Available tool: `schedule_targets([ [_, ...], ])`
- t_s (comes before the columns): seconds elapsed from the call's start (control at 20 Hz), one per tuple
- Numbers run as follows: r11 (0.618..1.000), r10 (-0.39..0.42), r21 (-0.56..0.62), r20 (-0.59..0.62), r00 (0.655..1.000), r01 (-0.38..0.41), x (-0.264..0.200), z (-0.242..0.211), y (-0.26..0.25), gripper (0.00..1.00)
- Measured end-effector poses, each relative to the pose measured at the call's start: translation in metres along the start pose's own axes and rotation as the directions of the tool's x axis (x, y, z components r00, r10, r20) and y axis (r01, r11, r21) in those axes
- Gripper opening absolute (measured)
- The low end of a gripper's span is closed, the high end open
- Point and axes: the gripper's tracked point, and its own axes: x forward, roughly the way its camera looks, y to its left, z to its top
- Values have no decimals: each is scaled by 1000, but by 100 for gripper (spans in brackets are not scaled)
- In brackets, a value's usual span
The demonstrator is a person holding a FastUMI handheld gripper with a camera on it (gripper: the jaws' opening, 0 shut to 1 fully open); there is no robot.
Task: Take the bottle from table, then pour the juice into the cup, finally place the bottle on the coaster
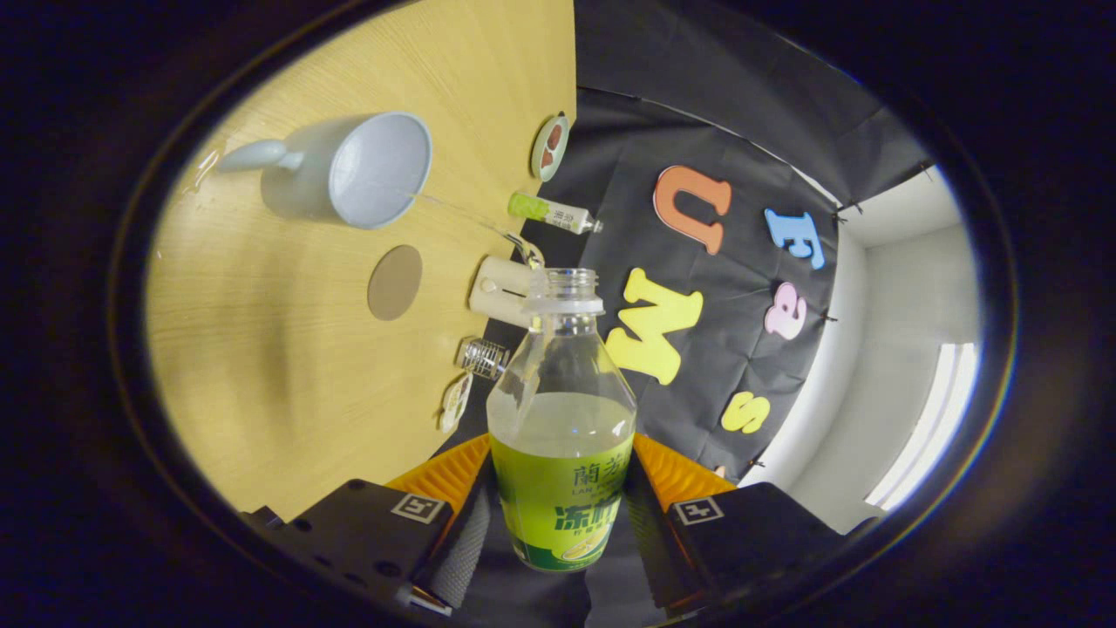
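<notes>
Gripper view: tool (562, 515) pinching uncapped bottle (562, 436), its base hidden between the fingers, thin stream toward cup (349, 170).

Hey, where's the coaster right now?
In the gripper view, the round brown coaster lies flat on the wooden table, beyond the gripper holding the bottle, between the cup and the gripper.

The gripper (558, 515) has both fingers pressed on the uncapped bottle (562, 410), tipped so a thin stream of juice (471, 218) arcs from its mouth toward the pale cup (353, 170) at ten o'clock. The round coaster (395, 282) lies on the wooden table (288, 366), nearer the bottle than the cup.
</notes>
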Motion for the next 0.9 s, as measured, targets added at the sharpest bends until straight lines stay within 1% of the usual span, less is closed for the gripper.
schedule_targets([
  [0.4, 999, -25, -42, -9, 1000, 24, -1, -2, -6, 80],
  [0.65, 996, -64, -58, -9, 998, 64, -4, 0, -10, 80],
  [0.9, 989, -115, -99, -6, 993, 113, -3, 2, -24, 80],
])
